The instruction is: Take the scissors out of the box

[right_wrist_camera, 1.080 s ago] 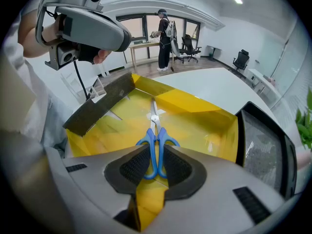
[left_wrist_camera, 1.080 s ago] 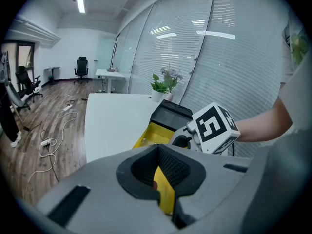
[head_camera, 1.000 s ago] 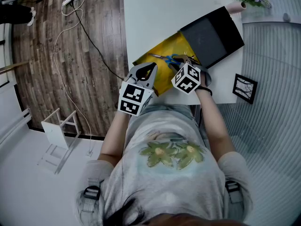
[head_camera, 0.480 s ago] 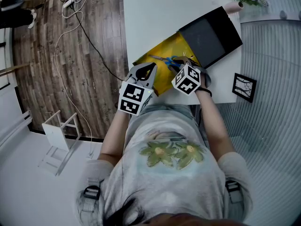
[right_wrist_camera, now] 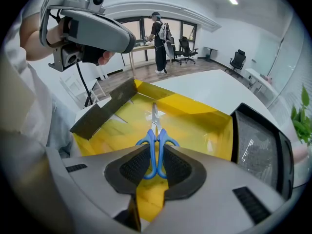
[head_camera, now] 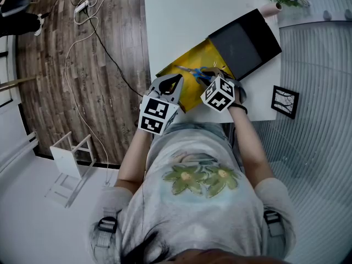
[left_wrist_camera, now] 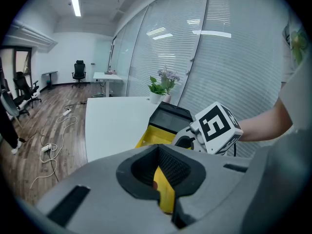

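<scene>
Your right gripper (right_wrist_camera: 156, 155) was closed narrow on the blue-handled steel scissors (right_wrist_camera: 155, 121). Both pads pressed the two handle loops, and the blades pointed away from you over the floor of the yellow-lined cardboard box (right_wrist_camera: 204, 130). I couldn't tell whether the blades rested on the lining or sat just clear of it. Your left gripper (left_wrist_camera: 160, 165) was clamped down to a sliver on a strip of the box's yellow wall (left_wrist_camera: 164, 191), at its near-left edge.

View differences:
- The scissors grip read only in the right gripper view. In the head view the right gripper's marker cube (head_camera: 219, 92) and your right hand (head_camera: 237, 92) covered the handles, so only the blades (head_camera: 186, 69) showed.
- The left gripper view showed that cube and the black box lid (left_wrist_camera: 170, 118), but the cube hid the scissors.
- The right gripper view also showed the left gripper above the box's grey folded-out flap (right_wrist_camera: 105, 112).
- Only the head view gave the layout. The box sat at the near edge of the white table (head_camera: 181, 15), with the lid lying open against its far right side.
</scene>
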The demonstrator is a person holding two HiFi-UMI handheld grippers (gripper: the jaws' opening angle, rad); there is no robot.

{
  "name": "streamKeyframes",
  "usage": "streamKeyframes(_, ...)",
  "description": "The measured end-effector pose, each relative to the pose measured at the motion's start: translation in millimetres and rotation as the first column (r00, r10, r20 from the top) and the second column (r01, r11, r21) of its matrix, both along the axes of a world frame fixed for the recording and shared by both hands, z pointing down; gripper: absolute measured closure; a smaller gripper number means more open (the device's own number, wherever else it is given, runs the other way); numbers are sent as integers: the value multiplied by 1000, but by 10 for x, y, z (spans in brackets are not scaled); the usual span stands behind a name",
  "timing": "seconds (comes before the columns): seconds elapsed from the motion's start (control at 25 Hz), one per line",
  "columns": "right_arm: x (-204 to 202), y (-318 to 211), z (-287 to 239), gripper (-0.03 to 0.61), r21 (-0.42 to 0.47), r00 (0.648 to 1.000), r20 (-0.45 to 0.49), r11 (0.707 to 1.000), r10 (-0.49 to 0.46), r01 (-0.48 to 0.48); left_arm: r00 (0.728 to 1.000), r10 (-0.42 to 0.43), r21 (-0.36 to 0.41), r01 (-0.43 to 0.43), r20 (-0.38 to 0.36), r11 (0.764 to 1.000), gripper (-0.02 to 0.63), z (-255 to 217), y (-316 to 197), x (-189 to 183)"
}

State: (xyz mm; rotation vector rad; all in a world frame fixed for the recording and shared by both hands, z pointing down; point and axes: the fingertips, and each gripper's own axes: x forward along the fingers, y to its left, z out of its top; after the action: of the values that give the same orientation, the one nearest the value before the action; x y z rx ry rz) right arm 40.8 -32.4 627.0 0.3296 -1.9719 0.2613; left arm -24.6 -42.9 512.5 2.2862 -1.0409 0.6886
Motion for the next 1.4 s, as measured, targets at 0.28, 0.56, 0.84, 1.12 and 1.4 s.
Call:
streamKeyframes(0.28, 2, 2, -62, 494, 15, 1000, -2, 1000, -3, 3, 1000, 3, 11, -3, 2, 1000, 607, -79, -3, 3)
streamKeyframes(0.56, 21, 8, -120, 494, 32, 1000, 1, 999, 4, -4, 1000, 14, 21, -15, 14, 1000, 607, -71, 25, -12)
streamKeyframes(0.84, 27, 28, -166, 494, 38, 1000, 3, 999, 12, -12, 1000, 17, 24, -18, 9, 1000, 607, -134, 21, 0)
streamKeyframes(1.12, 24, 31, -206, 494, 50, 1000, 5, 999, 17, -17, 1000, 25, 39, -25, 16, 999, 607, -126, 36, -11)
streamKeyframes(1.4, 58, 35, -227, 494, 53, 1000, 3, 998, 28, -28, 999, 30, 32, -30, 12, 999, 607, -160, 43, 16)
